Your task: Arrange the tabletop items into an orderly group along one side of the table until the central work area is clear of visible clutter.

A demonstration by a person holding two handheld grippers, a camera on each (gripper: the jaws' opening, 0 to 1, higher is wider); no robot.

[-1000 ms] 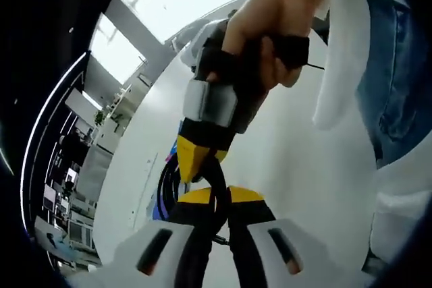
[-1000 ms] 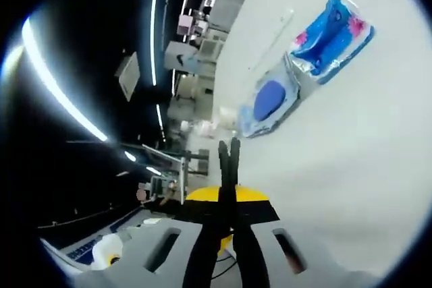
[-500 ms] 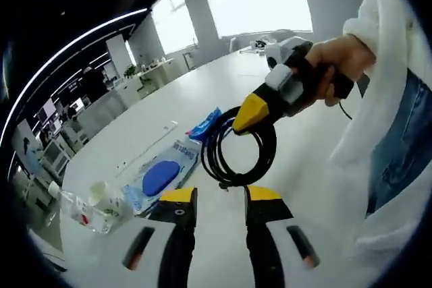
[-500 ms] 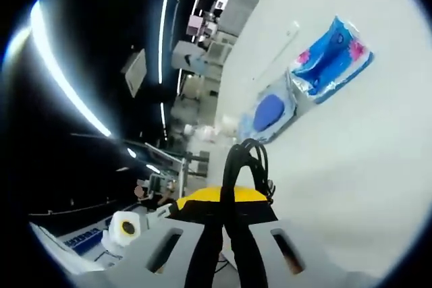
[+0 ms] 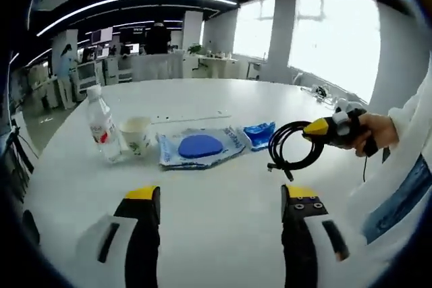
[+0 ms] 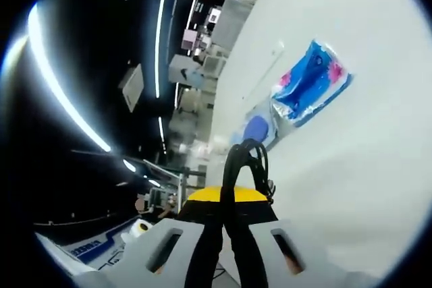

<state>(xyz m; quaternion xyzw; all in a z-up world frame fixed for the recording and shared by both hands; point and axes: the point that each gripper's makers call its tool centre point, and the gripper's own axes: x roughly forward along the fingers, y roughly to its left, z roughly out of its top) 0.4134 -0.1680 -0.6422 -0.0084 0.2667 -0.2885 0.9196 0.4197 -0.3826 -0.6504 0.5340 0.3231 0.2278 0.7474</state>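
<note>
My left gripper point(image 5: 221, 202) stands wide open above the white table point(image 5: 216, 234), nothing between its jaws. Ahead lie a water bottle point(image 5: 101, 126), a paper cup point(image 5: 136, 137), a wipes pack with a blue lid point(image 5: 200, 147) and a small blue packet point(image 5: 258, 134) in a row. To the right, a hand point(image 5: 372, 133) holds my right gripper point(image 5: 317, 129), shut on a coiled black cable point(image 5: 291, 150) hanging just above the table. In the right gripper view the right gripper point(image 6: 227, 190) pinches the cable loop point(image 6: 247, 161), with the blue packet point(image 6: 310, 82) and wipes pack point(image 6: 256, 129) beyond.
A white sleeve and blue jeans point(image 5: 405, 187) fill the right edge. Desks, screens and windows stand far behind the table. Bare tabletop point(image 6: 351, 180) stretches in front of the row of items.
My left gripper let go of the cable and opened wide, and its view pulled back to level. The right gripper keeps the coil, now held farther right of the items.
</note>
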